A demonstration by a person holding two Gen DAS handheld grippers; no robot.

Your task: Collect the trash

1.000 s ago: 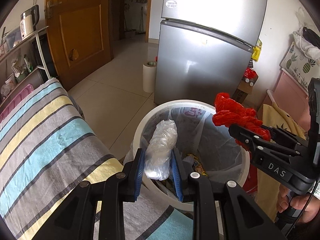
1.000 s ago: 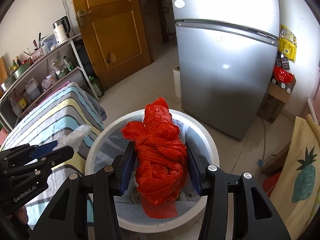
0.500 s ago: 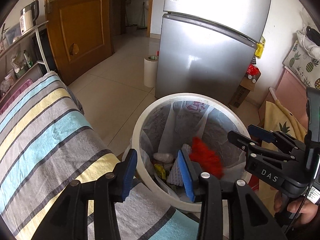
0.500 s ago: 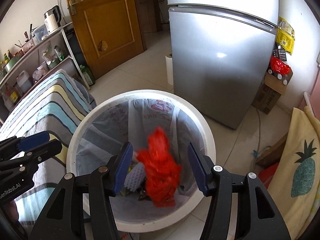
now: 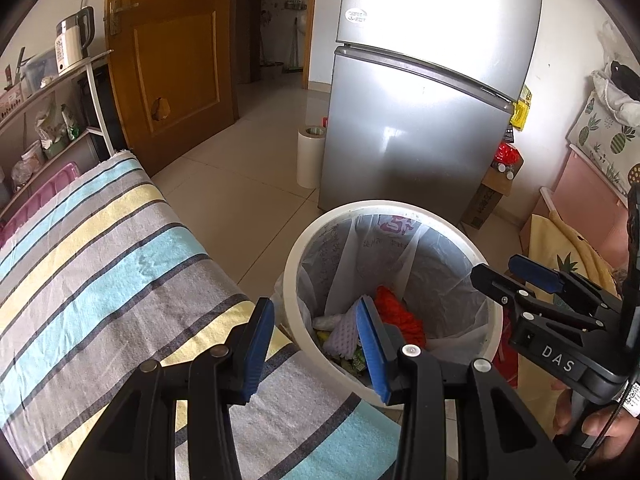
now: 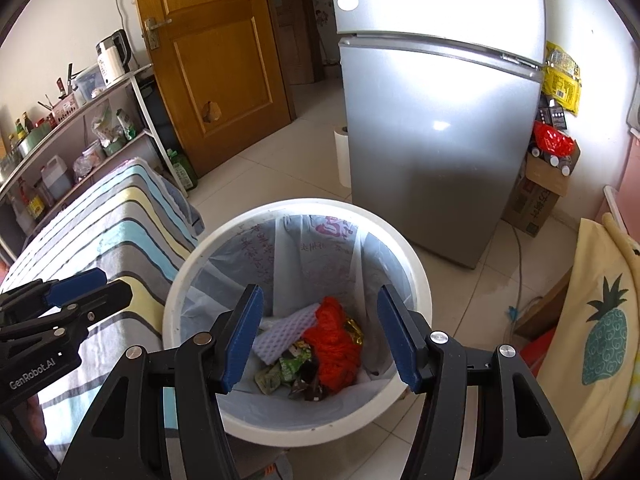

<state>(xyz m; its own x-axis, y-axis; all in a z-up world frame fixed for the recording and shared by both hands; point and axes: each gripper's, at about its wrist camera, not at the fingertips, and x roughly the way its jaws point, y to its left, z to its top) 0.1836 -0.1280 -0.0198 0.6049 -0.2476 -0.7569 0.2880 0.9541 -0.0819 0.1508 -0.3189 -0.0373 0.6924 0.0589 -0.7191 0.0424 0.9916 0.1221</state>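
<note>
While both tools gape, red bag [image 6: 335,344] lies below (binned).

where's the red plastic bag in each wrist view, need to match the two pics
Left wrist: the red plastic bag lies inside the white bin, lower centre-right, just right of the left gripper's right pad.
Right wrist: the bag lies on the bin's bottom, lower centre, between the right gripper's open jaws.
Shared landmark: the silver fridge behind the bin.
</note>
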